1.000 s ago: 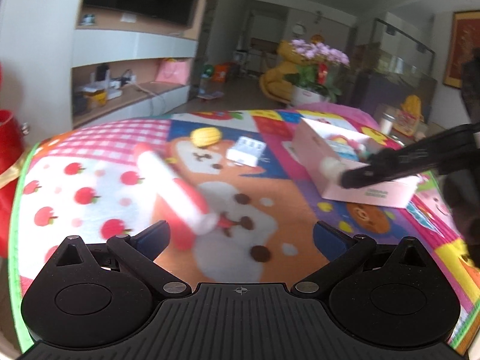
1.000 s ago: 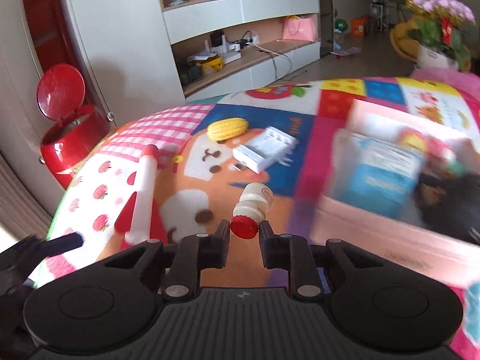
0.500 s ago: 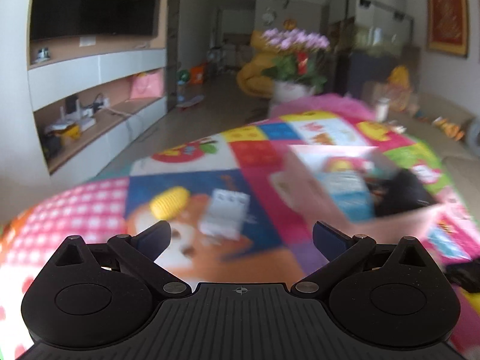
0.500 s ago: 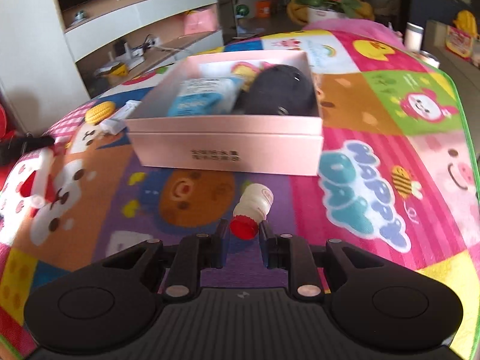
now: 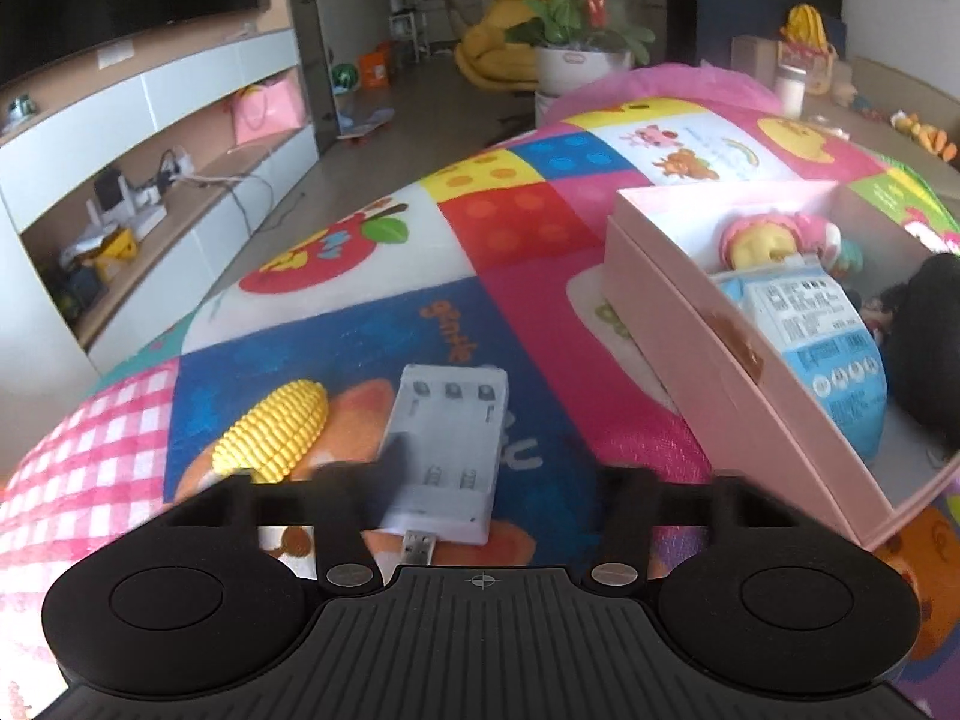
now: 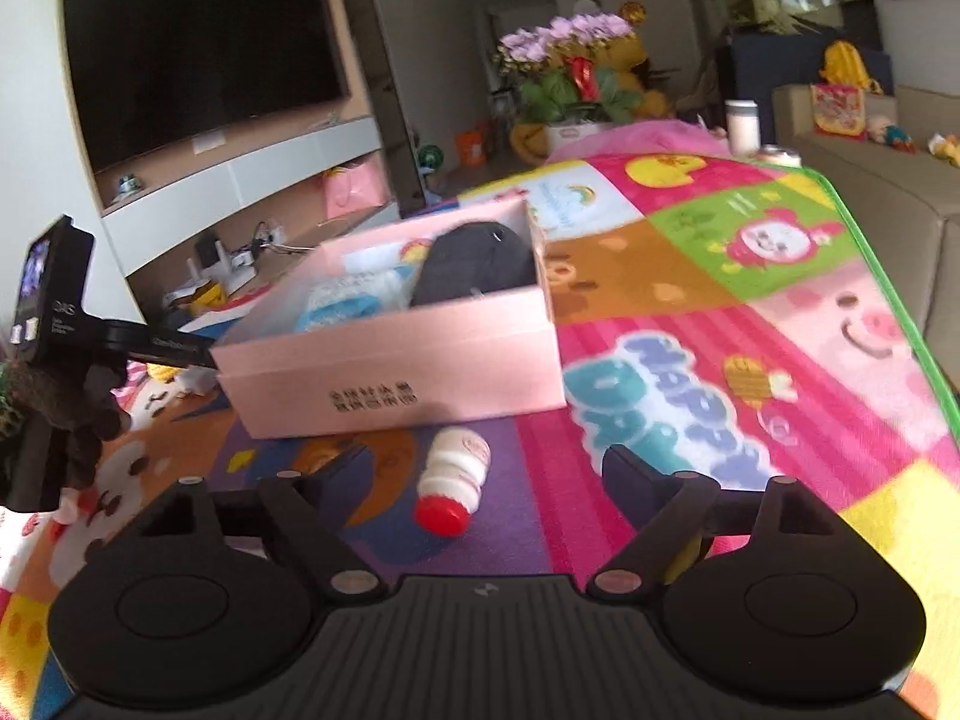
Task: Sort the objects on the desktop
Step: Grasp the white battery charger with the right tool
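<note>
A white battery charger (image 5: 447, 450) lies on the colourful mat between the fingers of my open left gripper (image 5: 498, 474). A yellow toy corn (image 5: 273, 429) lies just left of it. The pink box (image 5: 708, 360) at the right holds a blue-white packet (image 5: 822, 336), a pink-yellow toy (image 5: 774, 237) and a black object (image 5: 930, 348). In the right wrist view a small white bottle with a red cap (image 6: 453, 480) lies on the mat between the fingers of my open right gripper (image 6: 480, 474), in front of the pink box (image 6: 396, 372).
The mat's green edge (image 6: 888, 276) runs along the right side. The left gripper's body (image 6: 54, 360) shows at the left of the right wrist view. A potted flower plant (image 5: 576, 18) stands beyond the mat.
My right gripper has opened and let go of the small bottle, which now lies on the mat in front of the box. My left gripper has moved down around the battery charger.
</note>
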Demonstrator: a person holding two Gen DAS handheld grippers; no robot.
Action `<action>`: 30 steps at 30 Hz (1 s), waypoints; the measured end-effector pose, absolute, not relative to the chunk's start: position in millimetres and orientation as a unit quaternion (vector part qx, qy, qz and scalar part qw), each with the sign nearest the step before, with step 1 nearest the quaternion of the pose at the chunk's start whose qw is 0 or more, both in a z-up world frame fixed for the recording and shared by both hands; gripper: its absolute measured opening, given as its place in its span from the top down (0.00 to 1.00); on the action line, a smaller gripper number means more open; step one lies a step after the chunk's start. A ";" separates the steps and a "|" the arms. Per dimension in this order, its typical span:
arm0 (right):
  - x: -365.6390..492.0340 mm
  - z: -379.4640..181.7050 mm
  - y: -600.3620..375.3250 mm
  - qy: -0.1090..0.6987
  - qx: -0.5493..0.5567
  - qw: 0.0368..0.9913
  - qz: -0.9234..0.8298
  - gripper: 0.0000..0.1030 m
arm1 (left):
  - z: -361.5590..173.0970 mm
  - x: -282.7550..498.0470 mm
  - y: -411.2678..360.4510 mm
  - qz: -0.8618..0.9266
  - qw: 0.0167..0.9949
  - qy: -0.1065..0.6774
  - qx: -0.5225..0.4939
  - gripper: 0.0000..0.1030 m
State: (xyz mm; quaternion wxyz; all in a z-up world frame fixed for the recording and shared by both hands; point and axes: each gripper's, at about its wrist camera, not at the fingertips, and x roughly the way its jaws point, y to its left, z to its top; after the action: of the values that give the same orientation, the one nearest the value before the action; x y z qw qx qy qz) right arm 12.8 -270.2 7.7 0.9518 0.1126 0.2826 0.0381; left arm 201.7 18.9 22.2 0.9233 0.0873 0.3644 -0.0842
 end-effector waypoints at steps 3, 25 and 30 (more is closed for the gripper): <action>13.8 7.1 -273.2 0.276 0.124 0.952 0.039 0.18 | 25.3 187.6 24.7 -0.083 0.922 0.365 0.097 0.73; 165.8 95.1 -30.2 0.380 0.002 0.892 0.245 0.18 | 22.1 101.8 132.4 0.029 0.929 0.362 0.071 0.06; 226.8 38.9 9.0 0.428 -0.019 0.891 0.152 0.18 | 15.7 85.5 153.1 -0.007 0.927 0.373 0.016 0.31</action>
State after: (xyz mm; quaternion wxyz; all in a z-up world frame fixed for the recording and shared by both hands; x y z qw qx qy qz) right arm 226.8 9.0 38.9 0.8905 -0.0192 0.4284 0.1521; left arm 85.5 153.1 15.7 0.9275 0.0162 0.3735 -0.0074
